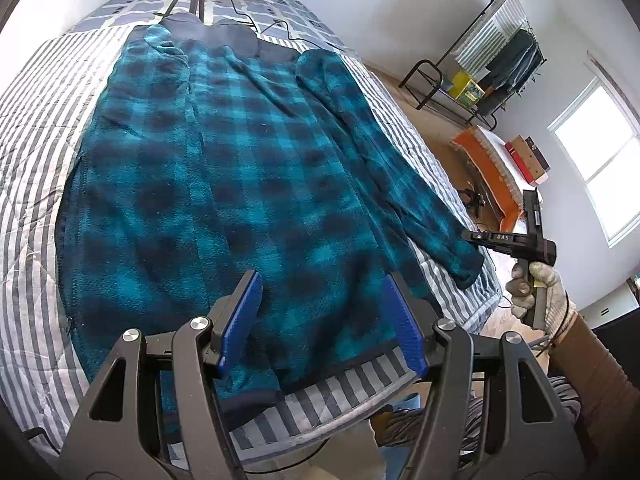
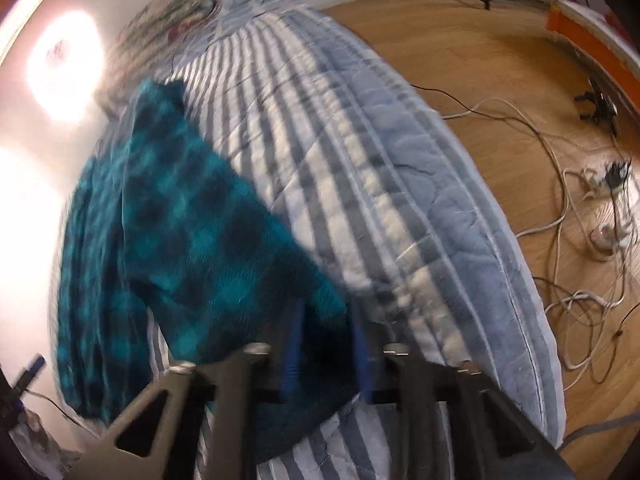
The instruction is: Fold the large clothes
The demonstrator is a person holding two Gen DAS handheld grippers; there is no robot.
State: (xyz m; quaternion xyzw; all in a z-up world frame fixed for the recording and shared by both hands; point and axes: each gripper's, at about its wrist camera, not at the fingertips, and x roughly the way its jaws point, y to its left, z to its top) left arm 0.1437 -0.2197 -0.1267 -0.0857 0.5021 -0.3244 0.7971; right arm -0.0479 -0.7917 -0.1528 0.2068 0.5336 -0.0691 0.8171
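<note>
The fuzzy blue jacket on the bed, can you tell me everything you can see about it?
The jacket is fluffy fleece, checked teal and dark navy, with a plain dark collar. It lies spread flat on the striped quilt, collar far from the camera, hem near. One sleeve is folded along the body; the other sleeve stretches toward the bed's edge. The right gripper is shut on that sleeve's cuff. The left gripper hangs open above the hem.

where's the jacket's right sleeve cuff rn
In the right wrist view, the sleeve cuff lies on the striped quilt near the bed's edge, between the right claw's blue pads.
</note>
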